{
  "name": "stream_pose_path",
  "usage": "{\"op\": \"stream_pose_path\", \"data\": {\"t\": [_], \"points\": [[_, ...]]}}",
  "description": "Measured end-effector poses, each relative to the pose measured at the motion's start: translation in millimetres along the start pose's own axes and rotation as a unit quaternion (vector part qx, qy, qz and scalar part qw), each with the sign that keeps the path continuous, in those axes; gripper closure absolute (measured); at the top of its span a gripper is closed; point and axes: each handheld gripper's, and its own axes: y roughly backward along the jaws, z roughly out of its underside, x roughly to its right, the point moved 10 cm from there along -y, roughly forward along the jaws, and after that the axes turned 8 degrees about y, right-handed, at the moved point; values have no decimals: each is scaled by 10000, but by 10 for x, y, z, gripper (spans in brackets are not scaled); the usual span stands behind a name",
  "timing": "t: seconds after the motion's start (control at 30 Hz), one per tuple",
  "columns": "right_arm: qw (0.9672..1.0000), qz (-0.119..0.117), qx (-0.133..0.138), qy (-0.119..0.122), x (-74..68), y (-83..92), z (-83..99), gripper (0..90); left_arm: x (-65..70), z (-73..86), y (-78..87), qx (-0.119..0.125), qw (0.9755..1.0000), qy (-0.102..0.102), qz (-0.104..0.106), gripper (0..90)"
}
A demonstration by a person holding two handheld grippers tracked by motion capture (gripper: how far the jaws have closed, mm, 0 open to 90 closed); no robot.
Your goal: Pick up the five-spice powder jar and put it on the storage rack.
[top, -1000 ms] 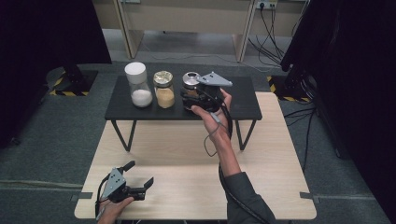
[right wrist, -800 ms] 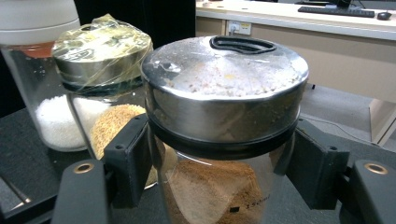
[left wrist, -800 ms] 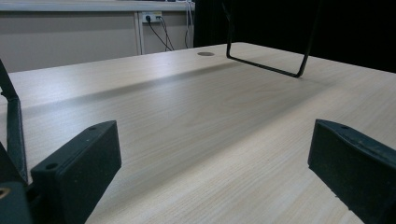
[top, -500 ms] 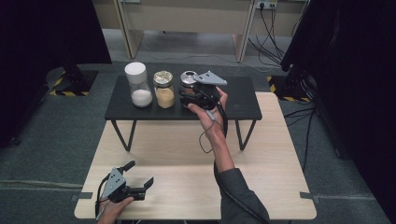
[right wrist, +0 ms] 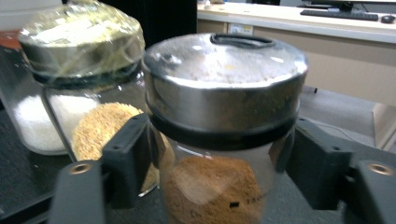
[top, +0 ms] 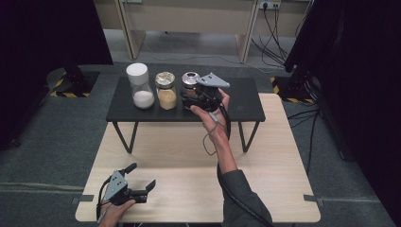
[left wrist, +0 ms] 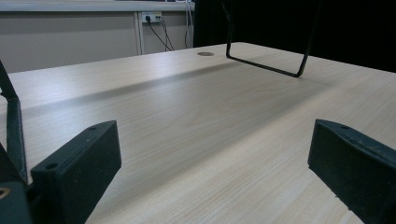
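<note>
Black and blocky, the right gripper has its two matte jaws on either side of a glass jar with a brushed steel lid; the jaws have just been opening, and in the right gripper view a thin gap shows between each flat pad and the curved glass, so the jar stands between them unpinched. This jar is round, with a dark rubbery band under the domed metal lid and a brown, grainy powder filling its lower part. It stands on the dark low table, rightmost in a row of three. Just beside it is a gold-lidded jar holding coarse tan granules, its lid wrapped in crinkled clear film, and beyond that a taller jar with a smooth white cap and white crystals at the bottom. The low table rests on thin black wire legs atop a pale wood-grain tabletop. Near the front edge, the left gripper lies low over the wood with its jaws spread wide, nothing between them.
</note>
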Motion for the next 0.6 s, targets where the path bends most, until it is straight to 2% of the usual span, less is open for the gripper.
{"op": "stream_pose_path", "data": {"t": [0.13, 0.27, 0.37, 0.6], "points": [[9998, 17, 83, -190, 22, 28, -12, 129, 0, 0, 0, 0, 10000, 1, -1, 21], [9994, -25, 105, -321, 16, 57, -16, 67, -2, -1, 0, 4, 10000, 11, -2, 21], [9993, -60, 124, -349, -8, 80, -29, 27, -2, 0, -1, 2, 10000, 11, -3, 21], [9990, -25, 187, -406, -23, 143, -33, 17, 1, 1, 2, -1, 10000, 1, 5, 21]]}}
